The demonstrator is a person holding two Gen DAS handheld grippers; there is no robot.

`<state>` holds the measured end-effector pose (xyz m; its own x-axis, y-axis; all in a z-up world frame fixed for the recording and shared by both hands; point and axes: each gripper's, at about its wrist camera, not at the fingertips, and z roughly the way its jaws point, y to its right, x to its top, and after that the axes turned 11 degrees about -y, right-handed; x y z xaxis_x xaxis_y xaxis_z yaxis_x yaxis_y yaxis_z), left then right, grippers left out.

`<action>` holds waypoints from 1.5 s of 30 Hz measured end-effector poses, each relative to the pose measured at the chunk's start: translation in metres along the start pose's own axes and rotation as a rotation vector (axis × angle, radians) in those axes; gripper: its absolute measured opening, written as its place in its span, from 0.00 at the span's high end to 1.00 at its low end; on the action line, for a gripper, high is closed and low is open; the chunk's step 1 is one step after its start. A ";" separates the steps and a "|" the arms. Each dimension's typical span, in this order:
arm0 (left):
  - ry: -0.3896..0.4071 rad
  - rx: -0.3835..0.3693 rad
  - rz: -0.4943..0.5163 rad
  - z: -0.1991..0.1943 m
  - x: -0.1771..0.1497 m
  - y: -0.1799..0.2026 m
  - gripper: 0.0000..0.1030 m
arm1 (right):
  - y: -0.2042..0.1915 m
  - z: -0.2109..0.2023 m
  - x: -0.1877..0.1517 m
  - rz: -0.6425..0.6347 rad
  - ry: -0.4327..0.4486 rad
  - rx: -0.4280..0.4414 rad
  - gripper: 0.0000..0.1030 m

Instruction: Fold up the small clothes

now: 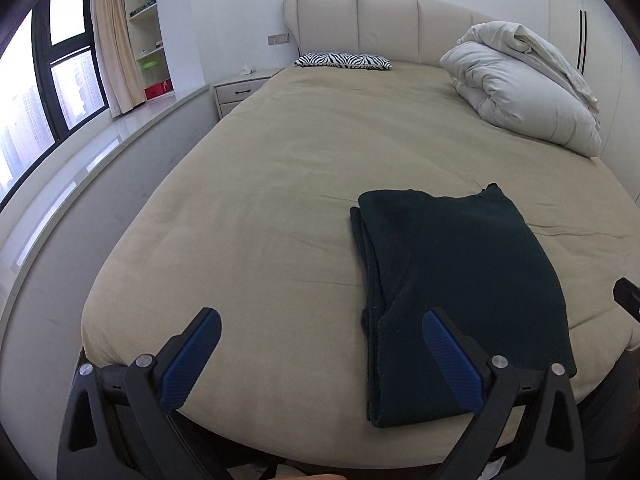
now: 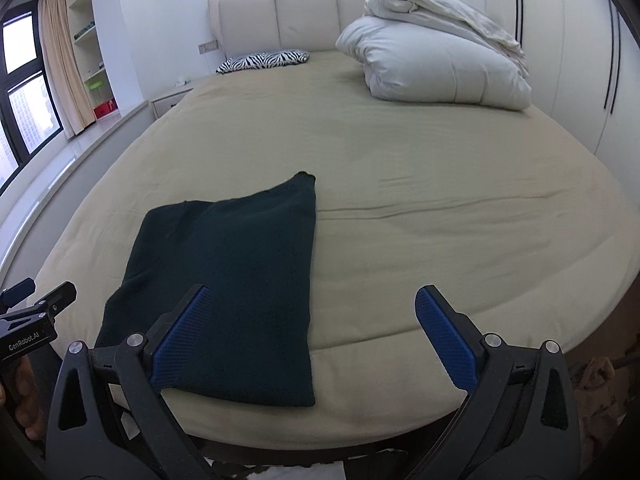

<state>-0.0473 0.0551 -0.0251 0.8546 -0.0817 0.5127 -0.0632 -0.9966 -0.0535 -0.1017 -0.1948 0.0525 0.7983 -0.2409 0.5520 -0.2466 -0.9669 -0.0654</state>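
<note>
A dark green knit garment (image 1: 464,280) lies folded in a neat rectangle near the front edge of the bed (image 1: 280,208); it also shows in the right wrist view (image 2: 232,280). My left gripper (image 1: 320,330) is open and empty, held above the bed's front edge just left of the garment. My right gripper (image 2: 312,304) is open and empty, held above the garment's right front corner. The left gripper's body (image 2: 32,320) shows at the left edge of the right wrist view.
A rolled white duvet (image 1: 524,84) lies at the bed's far right and a zebra-print pillow (image 1: 344,60) by the headboard. A nightstand (image 1: 240,88), a window ledge (image 1: 80,184) and shelves (image 1: 148,28) are on the left; wardrobe doors (image 2: 580,60) on the right.
</note>
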 end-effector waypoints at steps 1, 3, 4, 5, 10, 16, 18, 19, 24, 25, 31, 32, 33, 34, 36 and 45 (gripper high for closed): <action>-0.004 -0.002 -0.002 0.001 0.000 -0.001 0.00 | -0.001 0.003 -0.001 -0.001 -0.009 0.001 0.00; -0.011 -0.004 -0.003 0.002 0.000 -0.001 0.00 | -0.003 0.007 -0.002 -0.011 -0.018 -0.003 0.00; -0.013 -0.003 -0.003 0.003 0.001 -0.002 0.00 | -0.004 0.008 -0.003 -0.018 -0.020 -0.007 0.00; -0.017 -0.005 -0.004 0.005 0.001 -0.002 0.00 | -0.006 0.010 -0.004 -0.026 -0.020 -0.013 0.00; -0.028 -0.010 -0.007 0.007 0.000 -0.005 0.00 | -0.011 0.015 -0.007 -0.052 -0.036 -0.020 0.00; -0.036 -0.013 0.000 0.009 -0.001 -0.005 0.00 | -0.013 0.017 -0.006 -0.062 -0.049 -0.015 0.00; -0.036 -0.013 0.002 0.009 -0.001 -0.004 0.00 | -0.013 0.018 -0.005 -0.063 -0.053 -0.014 0.00; -0.037 -0.013 0.002 0.009 -0.002 -0.005 0.00 | -0.013 0.018 -0.005 -0.064 -0.054 -0.014 0.00; -0.042 -0.011 0.002 0.011 -0.002 -0.004 0.00 | -0.014 0.019 -0.005 -0.066 -0.058 -0.013 0.00; -0.042 -0.010 0.001 0.011 -0.002 -0.004 0.00 | -0.014 0.019 -0.005 -0.065 -0.059 -0.012 0.00; -0.046 -0.009 0.003 0.012 -0.003 -0.004 0.00 | -0.014 0.020 -0.004 -0.065 -0.061 -0.010 0.00; -0.046 -0.009 0.004 0.012 -0.002 -0.004 0.00 | -0.014 0.021 -0.004 -0.065 -0.061 -0.010 0.00; -0.046 -0.009 0.004 0.012 -0.002 -0.004 0.00 | -0.014 0.021 -0.004 -0.065 -0.061 -0.010 0.00; -0.046 -0.009 0.004 0.012 -0.003 -0.004 0.00 | -0.013 0.021 -0.004 -0.065 -0.061 -0.010 0.00; -0.045 -0.008 0.003 0.012 -0.003 -0.003 0.00 | -0.013 0.021 -0.004 -0.066 -0.062 -0.009 0.00; -0.046 -0.008 0.005 0.012 -0.003 -0.003 0.00 | -0.014 0.021 -0.005 -0.066 -0.063 -0.008 0.00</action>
<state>-0.0434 0.0583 -0.0370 0.8769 -0.0861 0.4728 -0.0717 -0.9962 -0.0485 -0.0906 -0.1815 0.0329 0.8461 -0.1818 0.5011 -0.1967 -0.9802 -0.0234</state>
